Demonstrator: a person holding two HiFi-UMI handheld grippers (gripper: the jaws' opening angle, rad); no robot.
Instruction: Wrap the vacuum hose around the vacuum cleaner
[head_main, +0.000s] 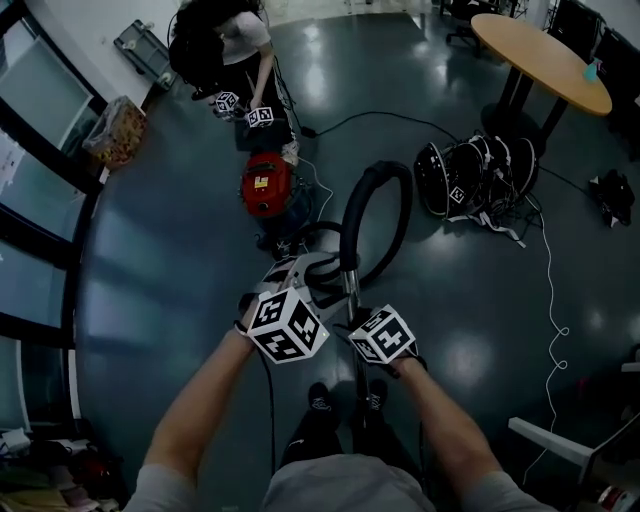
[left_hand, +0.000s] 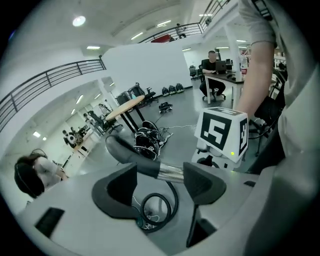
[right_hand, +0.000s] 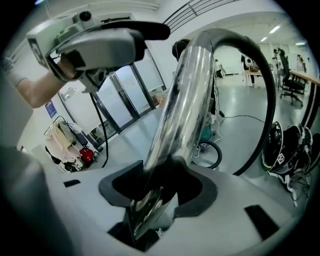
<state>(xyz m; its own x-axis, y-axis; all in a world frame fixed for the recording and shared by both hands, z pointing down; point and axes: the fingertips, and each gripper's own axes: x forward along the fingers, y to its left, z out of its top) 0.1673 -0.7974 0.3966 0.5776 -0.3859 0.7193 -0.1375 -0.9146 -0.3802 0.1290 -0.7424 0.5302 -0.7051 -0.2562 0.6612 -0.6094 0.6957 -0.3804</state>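
The red vacuum cleaner (head_main: 267, 185) stands on the dark floor ahead of me. Its black hose (head_main: 392, 190) arcs up in a loop to a chrome tube (head_main: 352, 285). My right gripper (head_main: 354, 305) is shut on that chrome tube (right_hand: 187, 95), which runs up out of the jaws (right_hand: 160, 185). In the left gripper view, my left gripper (left_hand: 160, 175) is open, jaws wide apart. The chrome tube and the black hose handle (left_hand: 125, 150) cross just beyond its fingertips. A coil of hose (left_hand: 157, 207) lies on the floor below. In the head view the left gripper (head_main: 305, 272) is beside the tube.
Another person (head_main: 235, 45) crouches behind the vacuum with two grippers. A round wooden table (head_main: 540, 60) stands at the back right, with a heap of black gear (head_main: 475, 175) near its foot. A white cable (head_main: 550, 300) trails across the floor on the right. Glass walls (head_main: 40, 200) run along the left.
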